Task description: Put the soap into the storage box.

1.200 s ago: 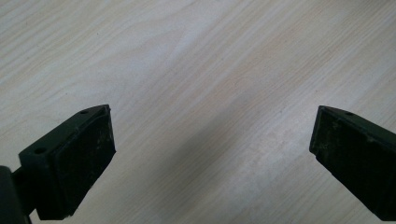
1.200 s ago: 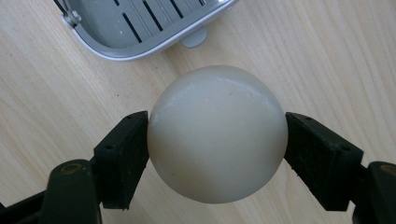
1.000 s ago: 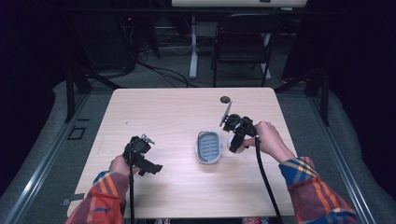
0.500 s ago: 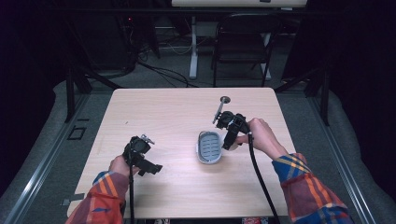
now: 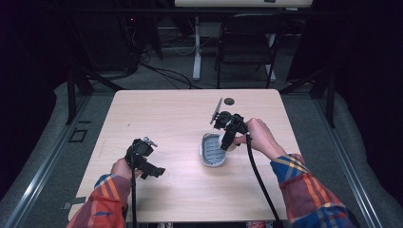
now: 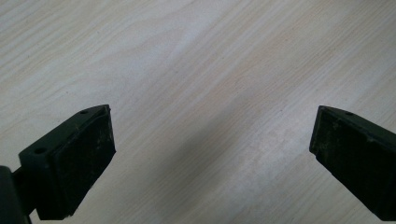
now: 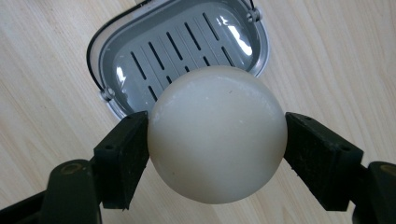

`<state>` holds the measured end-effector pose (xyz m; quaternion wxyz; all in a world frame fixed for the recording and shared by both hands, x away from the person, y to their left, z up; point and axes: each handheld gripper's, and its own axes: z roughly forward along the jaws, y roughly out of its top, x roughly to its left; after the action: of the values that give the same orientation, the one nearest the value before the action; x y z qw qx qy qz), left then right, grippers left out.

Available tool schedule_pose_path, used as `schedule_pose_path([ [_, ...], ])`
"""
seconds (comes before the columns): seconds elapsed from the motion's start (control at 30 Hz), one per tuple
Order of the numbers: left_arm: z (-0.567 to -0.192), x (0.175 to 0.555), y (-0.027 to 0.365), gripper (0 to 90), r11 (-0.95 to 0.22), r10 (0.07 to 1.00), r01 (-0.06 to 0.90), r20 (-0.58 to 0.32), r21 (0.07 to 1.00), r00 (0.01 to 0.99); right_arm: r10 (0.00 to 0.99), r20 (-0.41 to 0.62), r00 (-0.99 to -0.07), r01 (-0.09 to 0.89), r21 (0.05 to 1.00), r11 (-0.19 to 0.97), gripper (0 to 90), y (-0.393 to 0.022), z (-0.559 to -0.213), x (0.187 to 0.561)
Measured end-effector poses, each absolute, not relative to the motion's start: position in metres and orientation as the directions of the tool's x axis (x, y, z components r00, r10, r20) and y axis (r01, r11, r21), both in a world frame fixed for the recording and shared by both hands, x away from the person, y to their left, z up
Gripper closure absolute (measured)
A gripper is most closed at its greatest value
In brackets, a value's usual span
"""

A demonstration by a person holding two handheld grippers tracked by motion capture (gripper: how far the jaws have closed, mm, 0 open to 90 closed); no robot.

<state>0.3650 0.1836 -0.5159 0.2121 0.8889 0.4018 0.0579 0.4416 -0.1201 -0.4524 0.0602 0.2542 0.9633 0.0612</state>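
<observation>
Clamped across its widest part by the right gripper [image 7: 217,154], the white ball [image 7: 217,135] is held above the grey slotted dish [image 7: 154,56]; smooth, rigid, probably slippery, it is best gripped centrally.

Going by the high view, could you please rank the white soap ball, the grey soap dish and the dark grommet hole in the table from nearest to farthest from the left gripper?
From the left gripper, at the table's near left:
1. Grey soap dish, to its right near the table's middle.
2. White soap ball, clamped in the right gripper over the dish's right rim.
3. Dark grommet hole, at the table's far edge.
</observation>
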Motion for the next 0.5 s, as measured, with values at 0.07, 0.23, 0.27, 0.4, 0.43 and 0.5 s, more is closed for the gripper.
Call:
schedule_pose_path([
  [0.07,-0.516,0.365,0.184,0.1,-0.587,0.739,0.69,-0.068,0.423,0.671,0.489,-0.087,-0.868,0.474,0.145,0.868,24.2,-0.117,-0.452,0.443],
  [0.23,-0.516,0.365,0.184,0.1,-0.588,0.739,0.69,-0.068,0.423,0.671,0.482,-0.085,-0.872,0.468,0.143,0.872,24.2,-0.111,-0.454,0.444],
  [0.27,-0.516,0.365,0.184,0.1,-0.588,0.739,0.69,-0.068,0.423,0.671,0.482,-0.085,-0.872,0.468,0.143,0.872,24.2,-0.111,-0.454,0.444],
  [0.4,-0.516,0.365,0.184,0.1,-0.587,0.739,0.69,-0.068,0.423,0.67,0.471,-0.084,-0.878,0.458,0.14,0.878,24.2,-0.104,-0.456,0.445],
  [0.43,-0.516,0.365,0.184,0.1,-0.587,0.739,0.69,-0.068,0.423,0.67,0.471,-0.084,-0.878,0.458,0.14,0.878,24.2,-0.104,-0.456,0.445],
  [0.5,-0.516,0.365,0.184,0.1,-0.587,0.739,0.69,-0.067,0.423,0.67,0.467,-0.086,-0.88,0.454,0.139,0.88,24.2,-0.1,-0.458,0.445],
])
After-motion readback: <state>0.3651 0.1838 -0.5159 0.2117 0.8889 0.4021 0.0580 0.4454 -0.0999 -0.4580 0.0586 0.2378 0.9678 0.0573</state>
